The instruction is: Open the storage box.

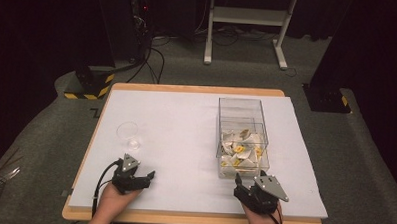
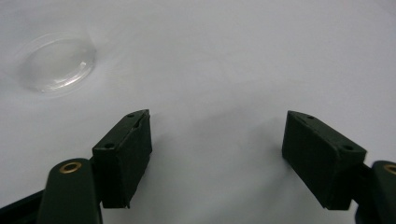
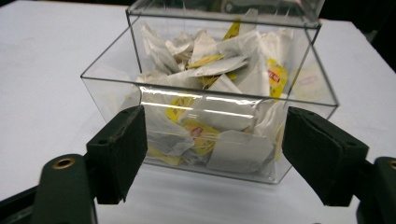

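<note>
We take the clear plastic box (image 1: 241, 136) as our landmark: it stands on the white table (image 1: 185, 141), toward its right half, with its lid tilted up at the far side. Inside it we see a heap of white and yellow tea bags (image 1: 240, 149), piled mostly in the half of the box nearest the person.

Our right hand-held gripper (image 1: 248, 186) rests on the table just in front of the box, on the person's side, close to its near wall but not touching it. In the right gripper view its jaws stand wide apart and released, with the near wall of the box (image 3: 210, 140) and the tea bags (image 3: 219, 93) seen between them; nothing is gripped.

Our left hand-held gripper (image 1: 143, 179) lies well to the left of the box, also near the table's front edge, held in the person's left hand (image 1: 114, 196). In the left gripper view its jaws are likewise spread open over bare table (image 2: 224, 70), gripping nothing.

A small clear cup (image 1: 128, 133) stands upright well left of the box, just beyond the left hand-held gripper; in the left gripper view the cup (image 2: 57, 61) shows up at the upper left, apart from the jaws.
</note>
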A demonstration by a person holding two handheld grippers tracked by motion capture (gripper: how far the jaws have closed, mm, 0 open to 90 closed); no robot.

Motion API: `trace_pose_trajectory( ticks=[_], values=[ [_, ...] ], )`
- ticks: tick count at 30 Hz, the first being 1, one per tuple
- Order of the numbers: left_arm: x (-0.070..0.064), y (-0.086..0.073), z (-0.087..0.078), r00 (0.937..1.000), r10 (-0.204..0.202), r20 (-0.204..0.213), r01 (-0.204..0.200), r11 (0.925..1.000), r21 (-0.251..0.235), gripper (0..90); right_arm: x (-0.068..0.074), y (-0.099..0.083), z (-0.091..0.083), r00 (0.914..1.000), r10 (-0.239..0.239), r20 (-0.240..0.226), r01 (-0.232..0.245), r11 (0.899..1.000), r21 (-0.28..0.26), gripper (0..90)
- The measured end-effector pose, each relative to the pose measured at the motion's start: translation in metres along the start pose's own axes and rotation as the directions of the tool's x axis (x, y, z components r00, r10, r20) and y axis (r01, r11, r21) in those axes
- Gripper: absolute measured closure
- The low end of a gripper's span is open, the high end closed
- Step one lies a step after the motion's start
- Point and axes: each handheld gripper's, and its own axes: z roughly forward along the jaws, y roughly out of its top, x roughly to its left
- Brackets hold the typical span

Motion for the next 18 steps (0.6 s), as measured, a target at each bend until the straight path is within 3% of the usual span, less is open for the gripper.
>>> trace_pose_trajectory(
  ticks=[9,18],
  values=[
    [0.0,0.0,0.0,1.0,0.0,0.0,0.0,1.0,0.0,24.5,-0.026,0.011,-0.006,0.9997,-0.006,-0.025,0.005,0.999,-0.047,31.4],
    [0.0,0.0,0.0,1.0,0.0,0.0,0.0,1.0,0.0,24.4,-0.055,0.018,0.009,0.9996,0.02,-0.019,-0.021,0.999,-0.048,38.6]
  ],
)
